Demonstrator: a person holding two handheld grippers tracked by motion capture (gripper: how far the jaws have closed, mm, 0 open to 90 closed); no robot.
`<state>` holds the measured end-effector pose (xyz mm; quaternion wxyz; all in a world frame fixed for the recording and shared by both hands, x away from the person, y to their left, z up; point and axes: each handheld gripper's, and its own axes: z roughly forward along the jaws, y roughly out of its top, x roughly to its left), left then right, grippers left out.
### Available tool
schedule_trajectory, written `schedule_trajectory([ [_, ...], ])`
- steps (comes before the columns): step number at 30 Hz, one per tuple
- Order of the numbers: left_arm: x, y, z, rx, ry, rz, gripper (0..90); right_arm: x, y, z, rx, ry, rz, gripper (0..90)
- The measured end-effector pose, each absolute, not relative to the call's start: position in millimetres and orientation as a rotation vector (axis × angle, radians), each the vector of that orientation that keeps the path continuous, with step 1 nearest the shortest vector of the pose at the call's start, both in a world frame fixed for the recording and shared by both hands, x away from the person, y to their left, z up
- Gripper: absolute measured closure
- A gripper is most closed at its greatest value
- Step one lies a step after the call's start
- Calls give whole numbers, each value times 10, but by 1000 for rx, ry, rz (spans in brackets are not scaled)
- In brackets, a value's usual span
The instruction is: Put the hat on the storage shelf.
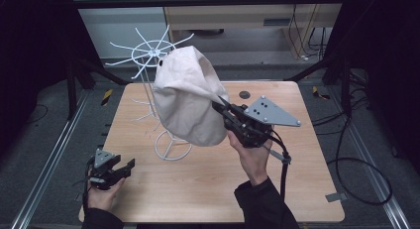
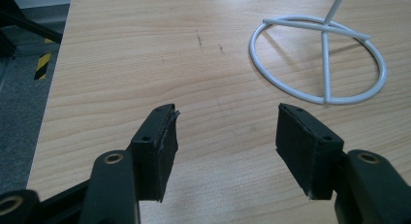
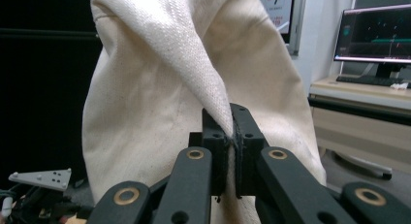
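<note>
A cream cloth bag [image 1: 185, 100] hangs over the top of a white wire rack [image 1: 153, 51], whose ring base [image 1: 171, 149] stands on the wooden table [image 1: 198, 189]. My right gripper [image 1: 220, 106] is shut on a fold of the cloth at the bag's right side, held above the table. In the right gripper view the fold [image 3: 213, 88] runs down between the closed jaws of that gripper [image 3: 231, 122]. My left gripper [image 1: 126, 167] rests low at the table's front left, open with nothing between its jaws. In the left gripper view it [image 2: 225, 132] faces the ring base [image 2: 320, 59].
A small dark round mark [image 1: 244, 94] lies on the table behind the right gripper. Metal rails [image 1: 54, 154] run along the floor on both sides, and cables [image 1: 356, 174] loop on the floor at right. A lit monitor [image 3: 375, 37] stands on a desk beyond the bag.
</note>
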<state>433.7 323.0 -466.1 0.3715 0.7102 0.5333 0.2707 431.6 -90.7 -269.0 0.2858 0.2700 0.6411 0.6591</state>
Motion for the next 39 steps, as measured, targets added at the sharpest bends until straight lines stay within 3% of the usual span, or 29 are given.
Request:
schedule_trajectory([
  [25, 4337, 3231, -4664, 1826, 1367, 692, 398, 4499, -735, -2914, 783, 1821, 1669, 818],
  [39, 4338, 3230, -4665, 1830, 1367, 691, 397, 4484, -791, -2914, 776, 1803, 1654, 644],
])
